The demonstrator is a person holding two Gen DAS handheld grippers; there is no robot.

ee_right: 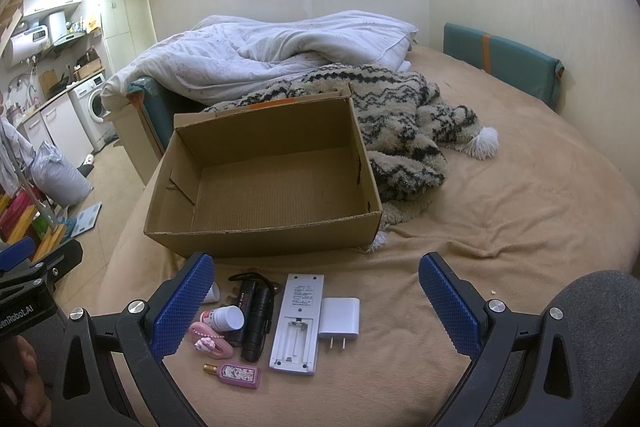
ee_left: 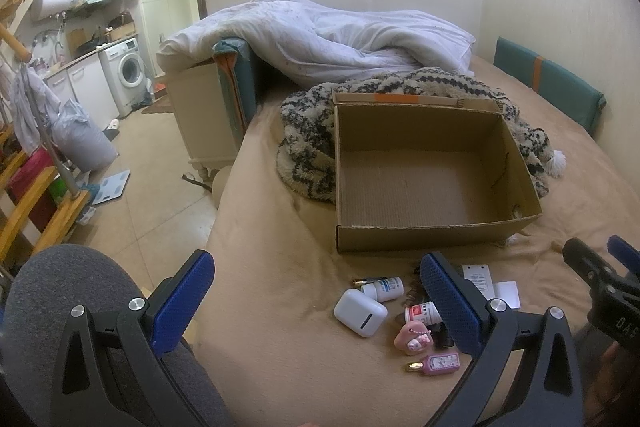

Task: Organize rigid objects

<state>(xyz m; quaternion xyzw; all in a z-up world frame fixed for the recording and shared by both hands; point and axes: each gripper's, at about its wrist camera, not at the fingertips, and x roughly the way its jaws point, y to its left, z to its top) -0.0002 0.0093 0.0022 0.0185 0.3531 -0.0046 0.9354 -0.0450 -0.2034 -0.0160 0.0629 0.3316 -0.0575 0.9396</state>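
I am looking along both tools at a bed [ee_right: 500, 227] covered in a tan sheet. An open cardboard box [ee_right: 264, 227] sits on it, and nothing lies inside: only its bare corrugated floor shows. Behind the box lie a shaggy patterned blanket [ee_right: 404, 131] and a rumpled white duvet [ee_right: 260, 55]. The small rigid things lie in a loose cluster on the sheet just in front of the box, all outside it. In the right wrist view I see a white remote [ee_right: 298, 323] lying back side up with its battery bay uncovered, a white plug charger [ee_right: 340, 319] touching its right edge, a black flashlight [ee_right: 258, 323] on its left, a small white pill bottle [ee_right: 224, 317], a pink trinket [ee_right: 210, 343] and a pink perfume bottle [ee_right: 238, 375]. The left wrist view adds a white earbud case [ee_left: 360, 311] and a second white bottle [ee_left: 384, 287]. My left hand-held gripper [ee_left: 318, 303] is spread wide, grasping nothing, hovering over the cluster. My right hand-held gripper [ee_right: 316, 307] is likewise spread wide and unloaded, with the remote and charger lying between its blue fingers [ee_right: 448, 303].
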